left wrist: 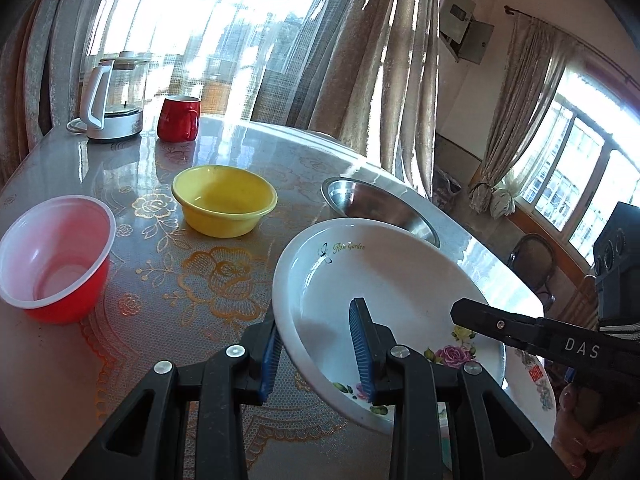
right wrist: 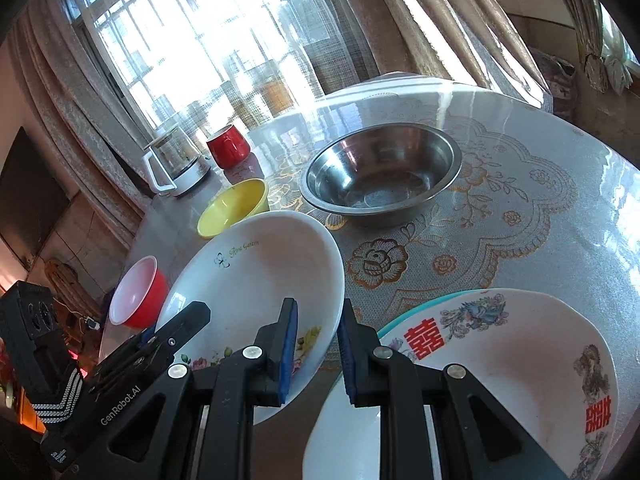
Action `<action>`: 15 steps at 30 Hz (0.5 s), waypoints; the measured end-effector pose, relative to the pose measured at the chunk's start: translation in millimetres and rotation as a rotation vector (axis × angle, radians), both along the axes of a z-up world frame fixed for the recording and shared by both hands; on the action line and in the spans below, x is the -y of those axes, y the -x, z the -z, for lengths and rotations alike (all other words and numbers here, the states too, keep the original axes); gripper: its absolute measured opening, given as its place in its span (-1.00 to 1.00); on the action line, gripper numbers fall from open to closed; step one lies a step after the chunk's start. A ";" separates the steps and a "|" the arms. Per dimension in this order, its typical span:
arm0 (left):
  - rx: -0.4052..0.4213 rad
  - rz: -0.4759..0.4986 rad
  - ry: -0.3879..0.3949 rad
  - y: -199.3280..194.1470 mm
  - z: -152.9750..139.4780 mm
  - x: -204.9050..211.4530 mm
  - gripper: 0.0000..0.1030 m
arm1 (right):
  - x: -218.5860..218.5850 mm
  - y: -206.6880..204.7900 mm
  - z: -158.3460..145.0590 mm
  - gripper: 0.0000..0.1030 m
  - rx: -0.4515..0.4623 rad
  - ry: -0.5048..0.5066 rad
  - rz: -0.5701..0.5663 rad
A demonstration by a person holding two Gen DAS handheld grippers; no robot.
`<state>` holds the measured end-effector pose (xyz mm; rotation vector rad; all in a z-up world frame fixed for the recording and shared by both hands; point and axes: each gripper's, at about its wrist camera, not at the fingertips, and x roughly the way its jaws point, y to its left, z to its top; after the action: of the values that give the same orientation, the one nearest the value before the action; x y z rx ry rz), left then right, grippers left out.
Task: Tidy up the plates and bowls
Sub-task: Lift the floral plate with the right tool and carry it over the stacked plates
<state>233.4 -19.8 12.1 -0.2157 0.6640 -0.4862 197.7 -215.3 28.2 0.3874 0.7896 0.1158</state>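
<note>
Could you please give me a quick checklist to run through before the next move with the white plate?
1. Rose Garden plate rim sits between the left gripper pads: ok.
2. Left grip firm enough to carry the tilted plate: cannot tell.
3. Right gripper closed on that plate: cannot tell.
4. Red-character plate lies face up, nothing on it: ok.
5. Steel bowl and yellow bowl stand apart from both plates: ok.
</note>
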 end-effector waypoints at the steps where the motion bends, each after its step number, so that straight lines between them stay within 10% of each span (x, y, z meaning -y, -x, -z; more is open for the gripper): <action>1: 0.005 0.006 -0.002 0.8 -0.9 1.8 -0.39 | 2.2 2.9 -0.1 -0.59 -0.001 -0.006 0.006; 15: 0.056 0.115 0.000 31.6 -7.7 33.4 -0.39 | 35.8 49.0 -5.9 -0.59 0.013 -0.040 0.080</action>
<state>201.8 -53.2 19.8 -0.1637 0.6235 -0.6004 148.7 -251.1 34.1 0.4548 0.7589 0.0595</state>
